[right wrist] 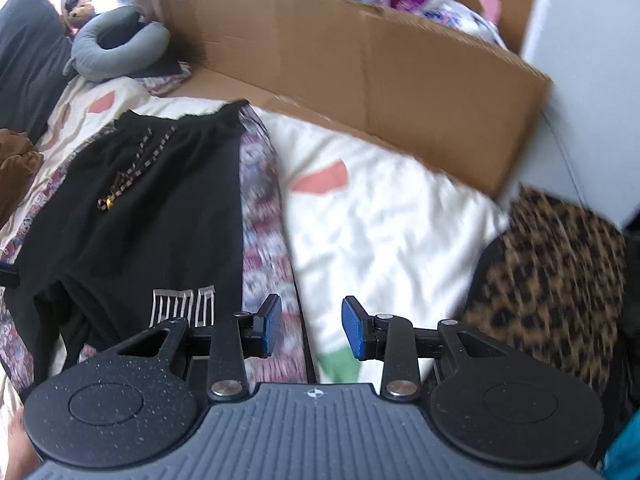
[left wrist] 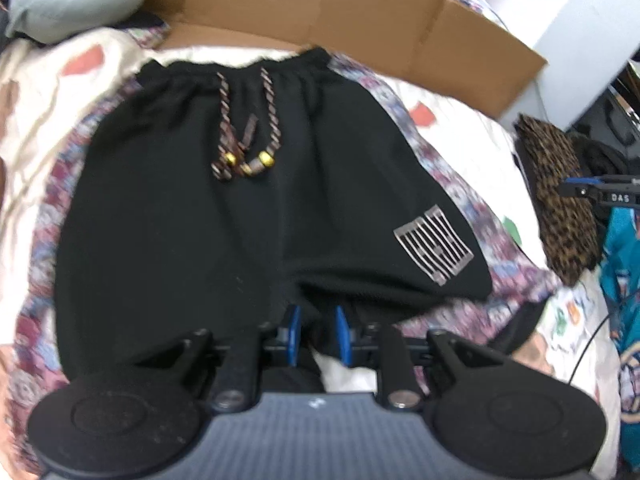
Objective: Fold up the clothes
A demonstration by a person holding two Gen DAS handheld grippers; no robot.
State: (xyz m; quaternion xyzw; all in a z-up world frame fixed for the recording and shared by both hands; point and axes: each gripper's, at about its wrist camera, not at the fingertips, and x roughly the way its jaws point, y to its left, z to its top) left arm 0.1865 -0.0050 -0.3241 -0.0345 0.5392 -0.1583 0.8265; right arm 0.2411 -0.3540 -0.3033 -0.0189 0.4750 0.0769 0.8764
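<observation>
Black shorts [left wrist: 192,220] lie spread on the bed, waistband at the far side, with a braided drawstring [left wrist: 244,136] ending in gold beads and a grey striped patch [left wrist: 434,246] on the right leg. My left gripper [left wrist: 319,320] is at the near hem between the two legs, its blue pads [left wrist: 294,330] close together with black fabric bunched between them. In the right wrist view the shorts [right wrist: 152,208] lie to the left. My right gripper [right wrist: 310,316] stands open over the patterned cloth and the white bedding beside them, nothing between its fingers.
A patterned purple cloth [left wrist: 452,184] lies under the shorts on white bedding [right wrist: 392,232]. A large cardboard box [right wrist: 360,76] runs along the far side, with a grey neck pillow [right wrist: 116,48] at the back left. Leopard-print fabric [right wrist: 556,284] and a teal garment [left wrist: 624,264] lie at the right.
</observation>
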